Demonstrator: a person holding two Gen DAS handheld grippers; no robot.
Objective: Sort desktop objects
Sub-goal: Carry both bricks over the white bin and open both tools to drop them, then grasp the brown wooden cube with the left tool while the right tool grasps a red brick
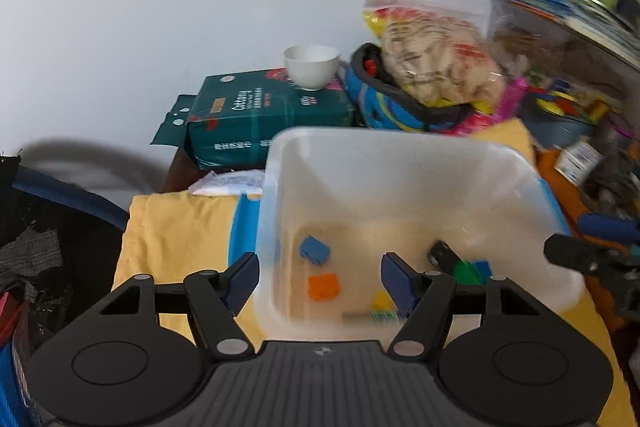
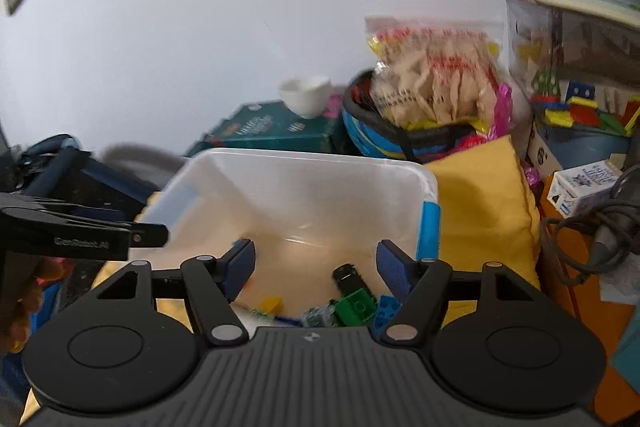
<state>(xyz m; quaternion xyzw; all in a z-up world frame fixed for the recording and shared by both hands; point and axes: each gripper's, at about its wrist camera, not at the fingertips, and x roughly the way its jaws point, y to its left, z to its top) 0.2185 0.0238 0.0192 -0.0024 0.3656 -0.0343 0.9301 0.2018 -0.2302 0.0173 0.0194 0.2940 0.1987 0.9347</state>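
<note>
A translucent plastic bin point(image 1: 400, 163) stands on a yellow cloth point(image 1: 180, 227). It holds a blue brick point(image 1: 314, 249), an orange brick point(image 1: 323, 286), a yellow brick point(image 1: 381, 299), a green brick point(image 1: 464, 271) and a small black toy car point(image 1: 442, 254). My left gripper point(image 1: 320, 283) is open and empty over the bin's near left wall. My right gripper point(image 2: 316, 269) is open and empty over the bin point(image 2: 304, 167), above the black car point(image 2: 351, 279), green brick point(image 2: 356, 307) and yellow brick point(image 2: 270, 304).
A green tissue pack point(image 1: 256, 115) with a white bowl point(image 1: 311, 66) on it lies behind the bin. A basket with a snack bag point(image 1: 436, 55) stands at back right. Stacked books point(image 1: 568, 3) and a box of blocks point(image 2: 584, 111) crowd the right. A dark bag point(image 1: 40, 227) is left.
</note>
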